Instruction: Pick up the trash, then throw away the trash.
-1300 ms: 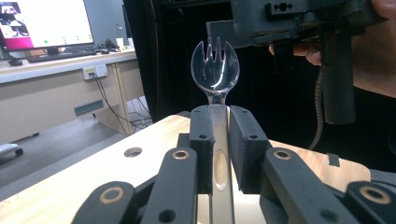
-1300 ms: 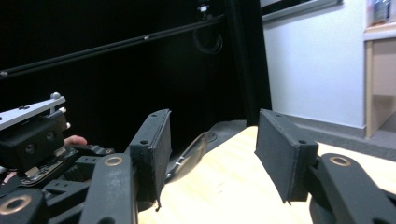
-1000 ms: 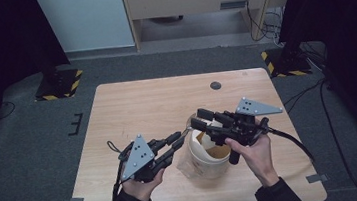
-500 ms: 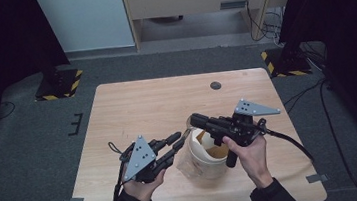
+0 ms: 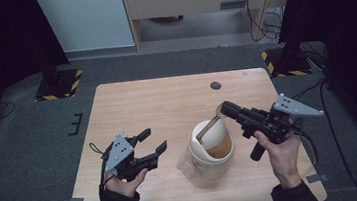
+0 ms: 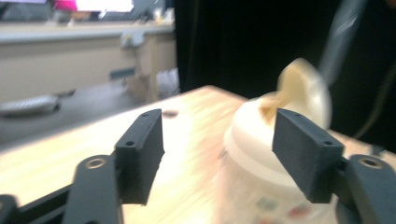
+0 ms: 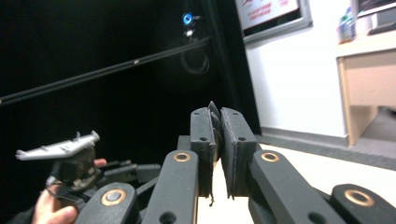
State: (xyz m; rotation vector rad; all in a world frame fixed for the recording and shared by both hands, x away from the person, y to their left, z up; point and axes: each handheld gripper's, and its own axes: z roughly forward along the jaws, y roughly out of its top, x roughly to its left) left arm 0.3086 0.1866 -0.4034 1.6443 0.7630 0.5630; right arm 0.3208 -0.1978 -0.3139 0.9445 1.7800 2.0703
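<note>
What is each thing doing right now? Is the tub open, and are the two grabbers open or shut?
Tub: upright on the table, open at the top.
Lid: peeled up and tilted over the tub's rim, pinched at its edge.
Right gripper: shut on the lid, fingers tight together.
Left gripper: fingers have just been opening, nothing between them, apart from the tub.
Table: flat, carrying the tub.
</note>
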